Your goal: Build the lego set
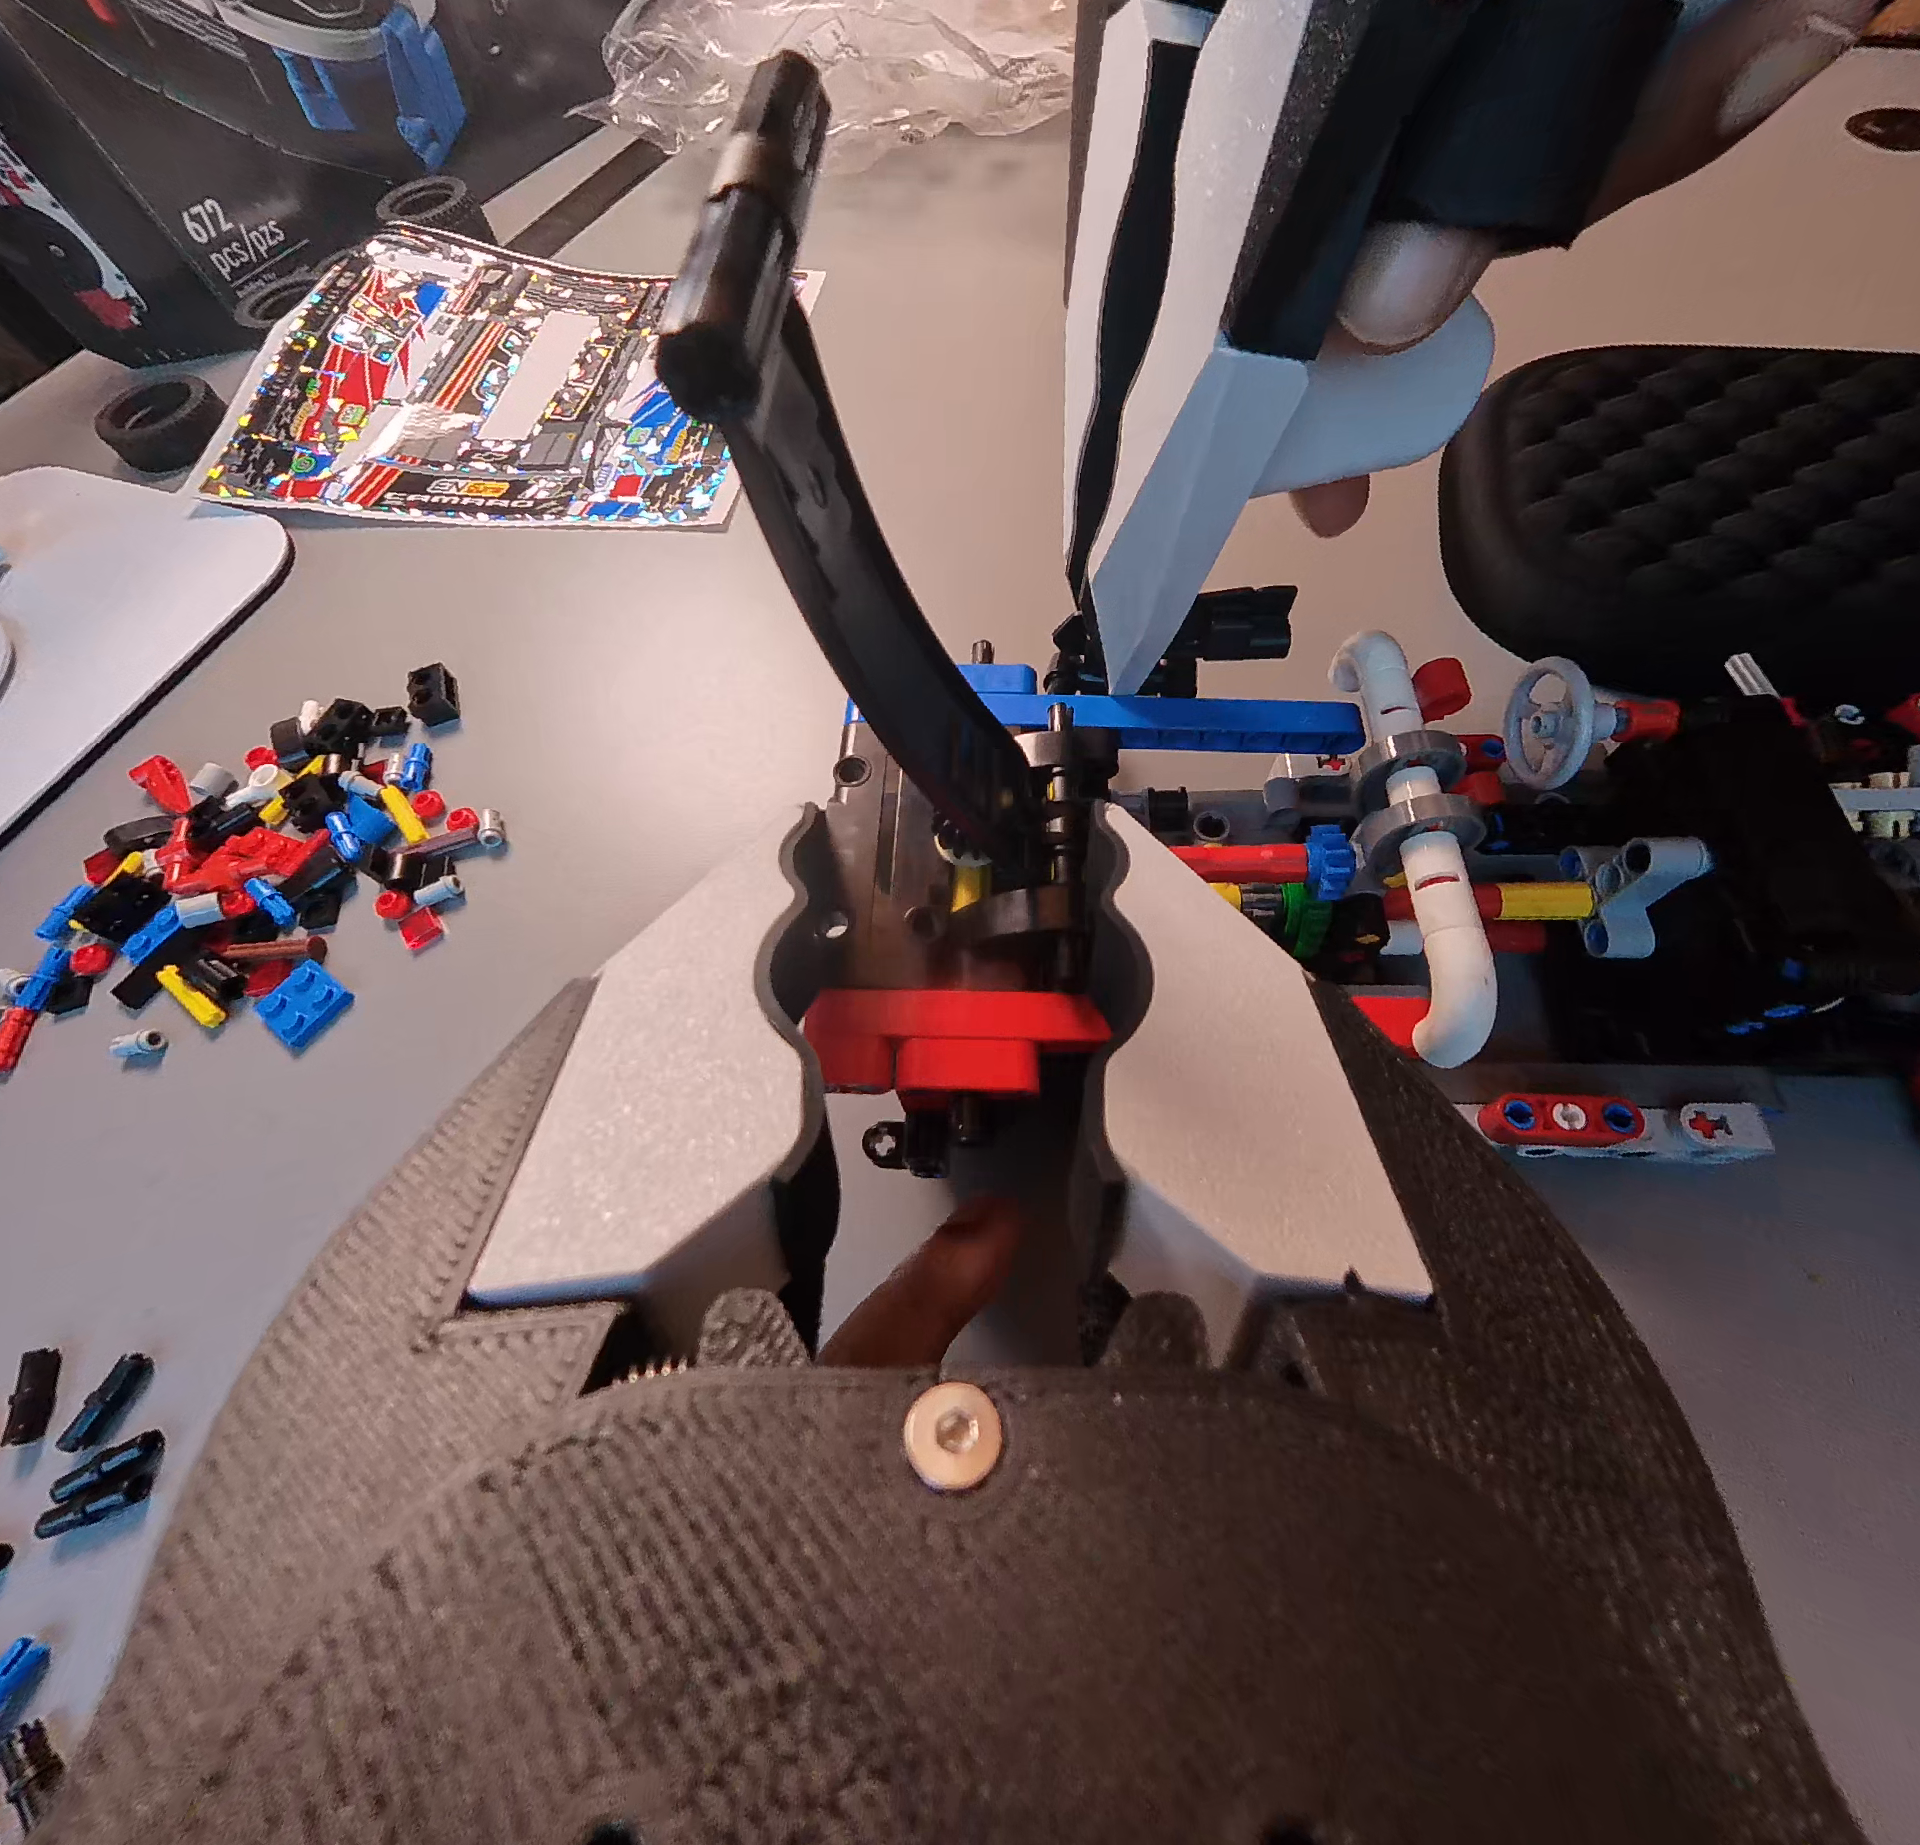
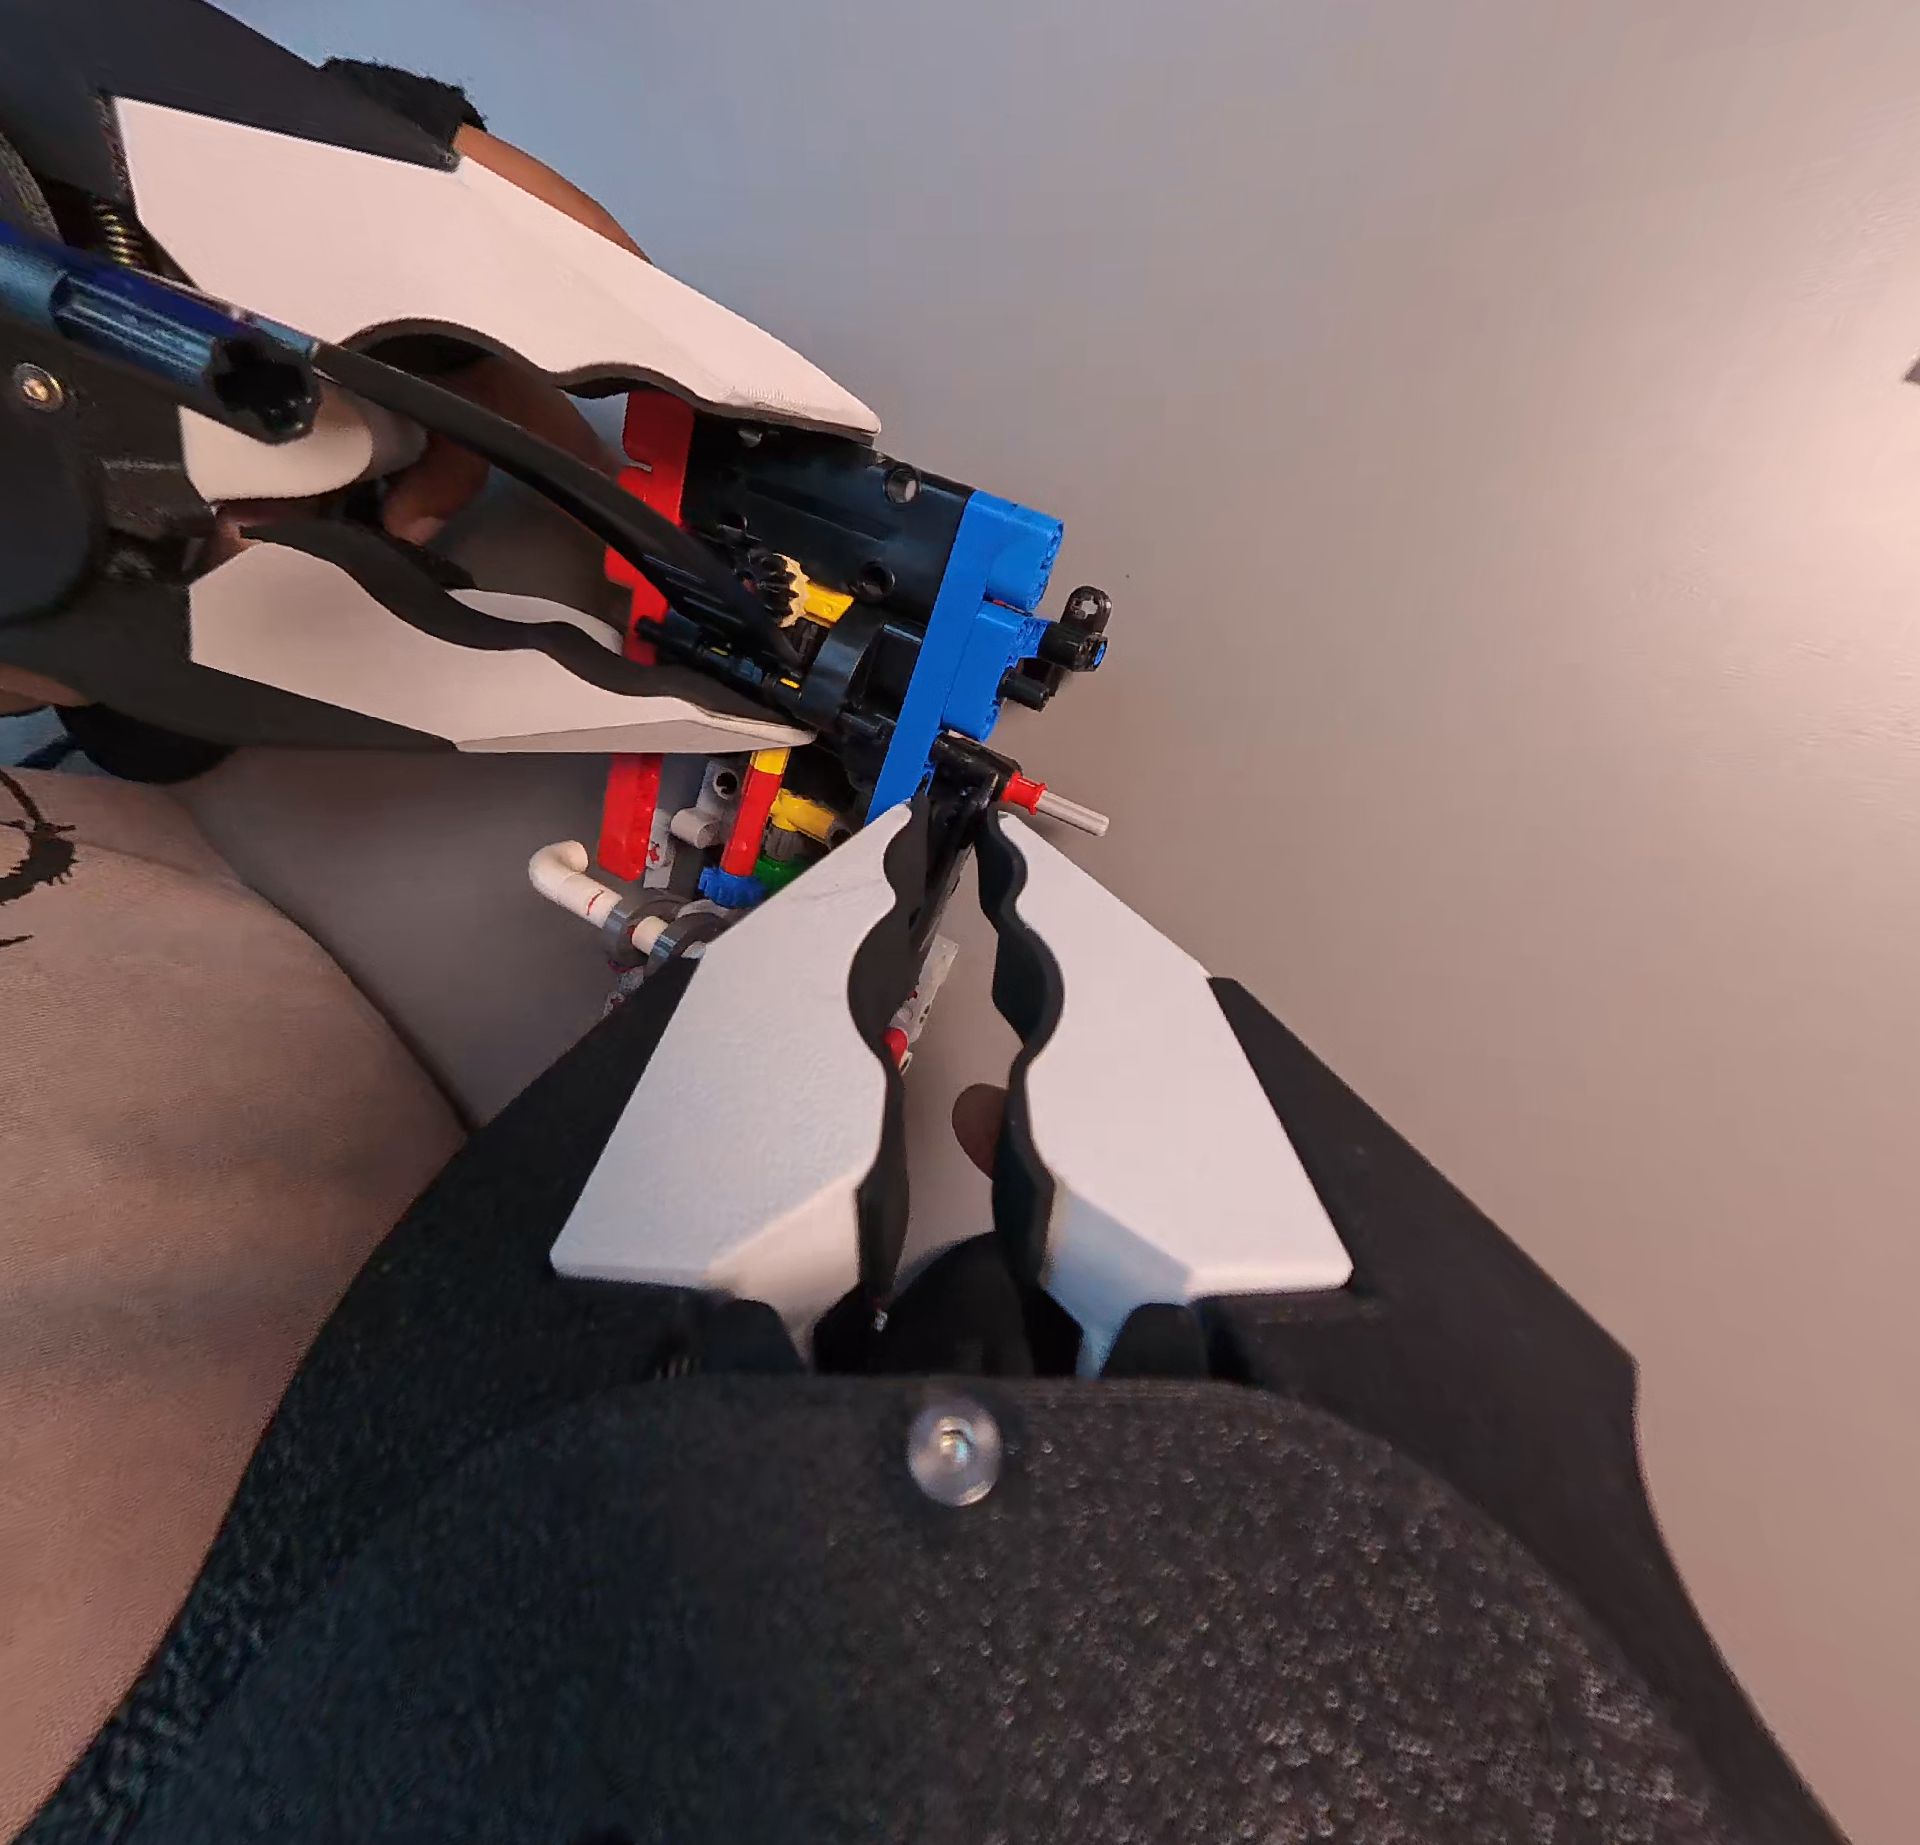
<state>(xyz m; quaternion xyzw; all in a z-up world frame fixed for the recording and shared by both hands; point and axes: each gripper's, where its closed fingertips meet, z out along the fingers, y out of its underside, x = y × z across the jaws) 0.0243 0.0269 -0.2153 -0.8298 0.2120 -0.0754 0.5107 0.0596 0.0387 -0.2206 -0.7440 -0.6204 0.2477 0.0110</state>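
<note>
The partly built lego chassis (image 1: 1299, 860), with red, blue, black and white parts, lies on the grey table (image 1: 623, 652). My left gripper (image 1: 961, 829) is shut on its black and red end block (image 1: 956, 1026). A long curved black strip (image 1: 831, 548) rises from that block. My right gripper (image 1: 1101, 652) comes down from above onto the blue beam (image 1: 1195, 720). In the right wrist view my right gripper (image 2: 951, 813) is shut on a small black connector (image 2: 961, 777) at the blue beam's edge (image 2: 935, 652). The left gripper (image 2: 831, 569) clamps the chassis (image 2: 790, 548) at the upper left.
A pile of small loose pieces (image 1: 249, 860) lies at the left, with black pins (image 1: 94, 1432) nearer. A sticker sheet (image 1: 488, 403), tyres (image 1: 156, 424), the set's box (image 1: 208, 81) and a plastic bag (image 1: 862, 29) are behind. A black padded object (image 1: 1683, 517) sits at the right. Left tips to right tips: about 5 centimetres.
</note>
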